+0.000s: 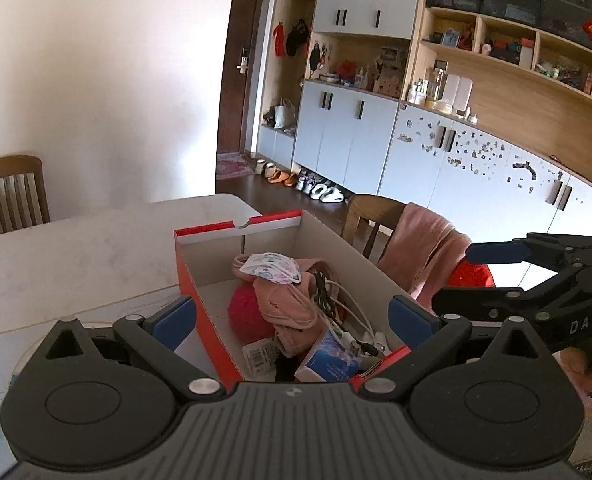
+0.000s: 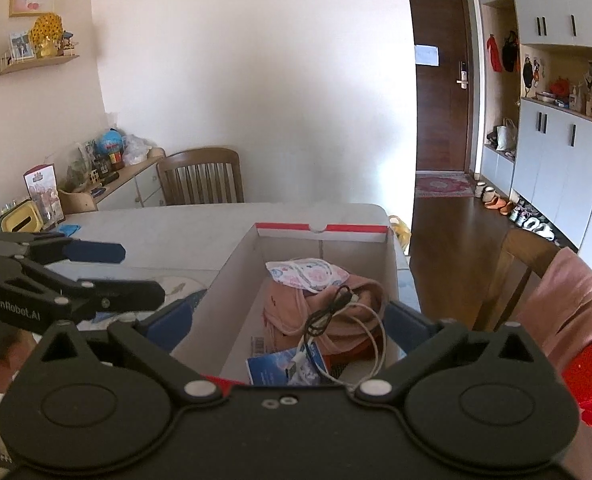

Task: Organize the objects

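Observation:
An open red-and-white cardboard box [image 1: 236, 227] [image 2: 319, 229] stands on the pale table [image 1: 76, 256] [image 2: 156, 228]. Inside lie a patterned face mask [image 1: 272, 266] [image 2: 307, 274], a pink cloth [image 1: 284, 304] [image 2: 284, 312], a red fuzzy ball [image 1: 248, 312], tangled cables [image 1: 351, 312] [image 2: 327, 308] and a blue packet [image 1: 331, 356] [image 2: 272, 364]. My left gripper [image 1: 294, 318] [image 2: 124, 272] hovers at the box's near end, open and holding nothing. My right gripper [image 2: 290, 322] [image 1: 483, 276] hovers beside it, also open with nothing in it.
A wooden chair draped with a pink towel [image 1: 423, 252] [image 2: 567, 292] stands right of the table. Another chair [image 1: 8, 188] [image 2: 200, 176] is at the far side. A cluttered sideboard [image 2: 116, 176] lines the left wall. Cabinets and shoes fill the room's right side.

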The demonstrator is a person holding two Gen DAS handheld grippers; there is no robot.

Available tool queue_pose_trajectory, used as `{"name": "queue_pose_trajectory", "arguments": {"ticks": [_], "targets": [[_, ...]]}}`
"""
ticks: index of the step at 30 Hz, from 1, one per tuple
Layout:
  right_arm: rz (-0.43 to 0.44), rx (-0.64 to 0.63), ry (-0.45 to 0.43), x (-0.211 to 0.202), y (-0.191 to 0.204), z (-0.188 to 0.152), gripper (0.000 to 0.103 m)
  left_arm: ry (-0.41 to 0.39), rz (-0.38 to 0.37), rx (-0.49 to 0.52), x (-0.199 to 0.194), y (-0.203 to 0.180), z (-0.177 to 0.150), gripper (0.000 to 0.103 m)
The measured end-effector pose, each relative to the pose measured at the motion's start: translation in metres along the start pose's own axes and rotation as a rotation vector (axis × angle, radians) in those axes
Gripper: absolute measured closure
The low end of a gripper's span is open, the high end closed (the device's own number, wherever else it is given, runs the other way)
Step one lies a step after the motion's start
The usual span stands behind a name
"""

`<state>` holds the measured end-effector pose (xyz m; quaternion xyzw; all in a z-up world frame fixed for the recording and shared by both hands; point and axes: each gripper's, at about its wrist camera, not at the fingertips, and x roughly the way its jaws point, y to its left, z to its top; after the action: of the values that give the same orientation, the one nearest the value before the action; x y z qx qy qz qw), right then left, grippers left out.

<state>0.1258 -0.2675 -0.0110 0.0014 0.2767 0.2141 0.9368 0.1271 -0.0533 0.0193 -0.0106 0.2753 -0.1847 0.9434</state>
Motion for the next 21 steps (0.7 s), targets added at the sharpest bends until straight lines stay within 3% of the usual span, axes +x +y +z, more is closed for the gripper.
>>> {"name": "queue_pose_trajectory", "arguments": {"ticks": [21], "targets": [[0.005, 0.015, 0.009, 0.0017, -0.0004, -0.0043, 0.001, -0.001, 0.013, 0.016, -0.0003, -0.0028, -0.0046, 0.000]]}}
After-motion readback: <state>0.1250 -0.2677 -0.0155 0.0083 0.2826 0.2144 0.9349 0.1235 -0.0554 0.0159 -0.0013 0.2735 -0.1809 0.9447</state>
